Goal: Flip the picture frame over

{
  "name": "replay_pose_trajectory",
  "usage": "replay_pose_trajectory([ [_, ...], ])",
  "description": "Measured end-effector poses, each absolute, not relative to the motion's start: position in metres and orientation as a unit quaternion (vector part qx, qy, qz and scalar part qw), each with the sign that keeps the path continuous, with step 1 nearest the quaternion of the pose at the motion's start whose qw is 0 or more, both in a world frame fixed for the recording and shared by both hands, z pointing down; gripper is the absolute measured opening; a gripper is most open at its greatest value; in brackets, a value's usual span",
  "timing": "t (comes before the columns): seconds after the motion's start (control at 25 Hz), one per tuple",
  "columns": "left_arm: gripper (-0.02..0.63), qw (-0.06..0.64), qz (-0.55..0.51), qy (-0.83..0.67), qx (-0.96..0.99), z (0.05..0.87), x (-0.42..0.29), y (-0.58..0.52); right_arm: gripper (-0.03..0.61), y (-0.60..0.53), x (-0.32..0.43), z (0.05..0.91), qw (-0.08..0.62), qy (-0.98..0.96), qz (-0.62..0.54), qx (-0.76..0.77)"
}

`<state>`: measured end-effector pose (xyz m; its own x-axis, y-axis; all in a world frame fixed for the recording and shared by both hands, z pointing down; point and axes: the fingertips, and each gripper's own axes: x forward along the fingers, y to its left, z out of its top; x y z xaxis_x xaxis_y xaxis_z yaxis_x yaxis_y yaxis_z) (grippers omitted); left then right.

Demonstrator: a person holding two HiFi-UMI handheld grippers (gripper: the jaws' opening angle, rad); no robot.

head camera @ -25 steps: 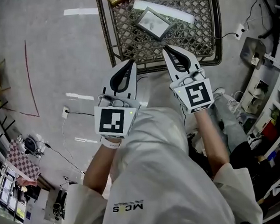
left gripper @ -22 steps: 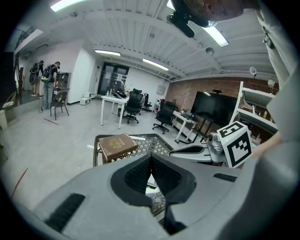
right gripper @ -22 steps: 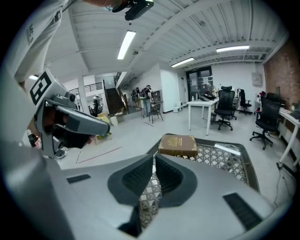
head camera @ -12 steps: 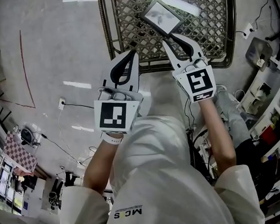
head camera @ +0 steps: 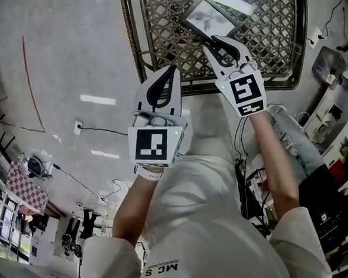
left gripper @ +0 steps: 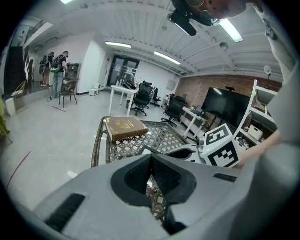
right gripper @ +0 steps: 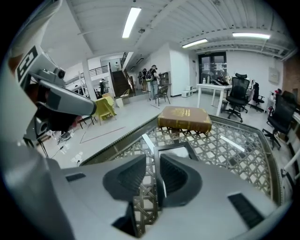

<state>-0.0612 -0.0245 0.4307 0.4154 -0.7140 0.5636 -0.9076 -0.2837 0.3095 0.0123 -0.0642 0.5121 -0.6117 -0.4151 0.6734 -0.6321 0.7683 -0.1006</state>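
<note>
I counted two grippers: left gripper (head camera: 171, 70) and right gripper (head camera: 210, 41). One picture frame (head camera: 209, 17). One book (right gripper: 185, 118). One lattice table (head camera: 163, 54). One white strip (head camera: 239, 5) lay on it. Far back I saw at least two people (left gripper: 63, 65) and at least two office chairs (left gripper: 142, 97); both were too small to count exactly.

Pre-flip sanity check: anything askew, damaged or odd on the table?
Only the picture frame: it lies turned diagonal to the table edges, one corner toward the right tool, whose jaws stand apart around its edge. No visible damage or spills.
</note>
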Motion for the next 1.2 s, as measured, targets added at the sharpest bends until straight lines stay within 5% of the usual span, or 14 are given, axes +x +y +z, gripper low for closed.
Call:
replay_pose_trajectory([
  [1.2,0.025,0.316,0.167,-0.516,0.779,0.45,-0.077,-0.018,0.08,-0.074,0.001,0.587,0.417,-0.849,0.157,0.284],
])
